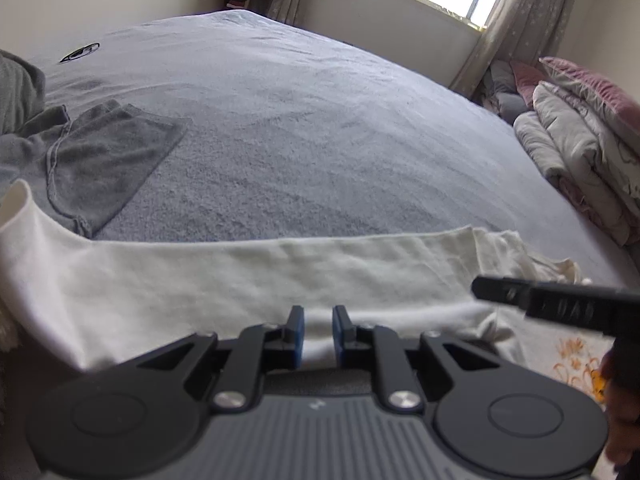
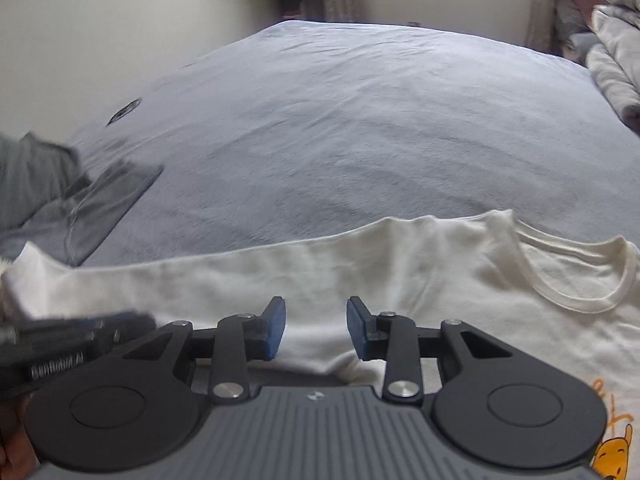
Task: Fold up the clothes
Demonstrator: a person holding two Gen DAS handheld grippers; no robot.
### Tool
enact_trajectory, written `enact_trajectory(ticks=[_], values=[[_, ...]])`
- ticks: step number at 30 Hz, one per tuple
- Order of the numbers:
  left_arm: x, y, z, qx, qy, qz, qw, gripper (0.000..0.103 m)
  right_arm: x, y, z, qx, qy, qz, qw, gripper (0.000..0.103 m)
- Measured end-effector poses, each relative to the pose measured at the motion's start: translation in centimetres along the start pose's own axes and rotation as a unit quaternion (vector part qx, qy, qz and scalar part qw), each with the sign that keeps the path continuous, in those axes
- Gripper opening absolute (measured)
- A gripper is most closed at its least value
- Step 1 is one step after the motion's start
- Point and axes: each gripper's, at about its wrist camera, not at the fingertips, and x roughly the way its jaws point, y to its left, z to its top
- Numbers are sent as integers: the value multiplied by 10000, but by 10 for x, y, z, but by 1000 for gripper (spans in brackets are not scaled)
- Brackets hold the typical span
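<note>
A white T-shirt with a yellow cartoon print lies flat on the blue-grey bed, one side folded over in a long band. In the right wrist view the T-shirt shows its round collar at the right. My left gripper hovers just over the shirt's near fold, its blue pads a small gap apart with nothing between them. My right gripper is open wider over the same fold, empty. Each gripper shows at the edge of the other's view.
A grey garment lies on the bed at the left. A stack of folded quilts and pillows sits at the right edge. A small dark object lies far left. Window and curtains stand behind.
</note>
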Motion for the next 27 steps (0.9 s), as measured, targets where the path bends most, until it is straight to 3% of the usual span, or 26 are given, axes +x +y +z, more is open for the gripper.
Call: enact_trajectory(ticks=[5,9,13,17,22,27], values=[[4,8,1,2,131,119,9998,15,20,-14,-10,268,149,-108,9995,37],[3,12,6,-155,121,130,9997,15,22,-13,-15,254,22,-113,9996,37],[-3,14,10,-197,2,205,9996,18,11,-20,-10,544,2,2,9985,37],[1,29,12,-328,106,529,9980,19,-11,-27,-11,607,-65,-41,9981,37],[-21,24,14,-420,-103,237,9988,20,-52,-33,-24,489,-186,-209,9984,38],[-30,7,6,-389,27,-65,9992,25,-98,-47,-49,567,-236,-379,9974,43]])
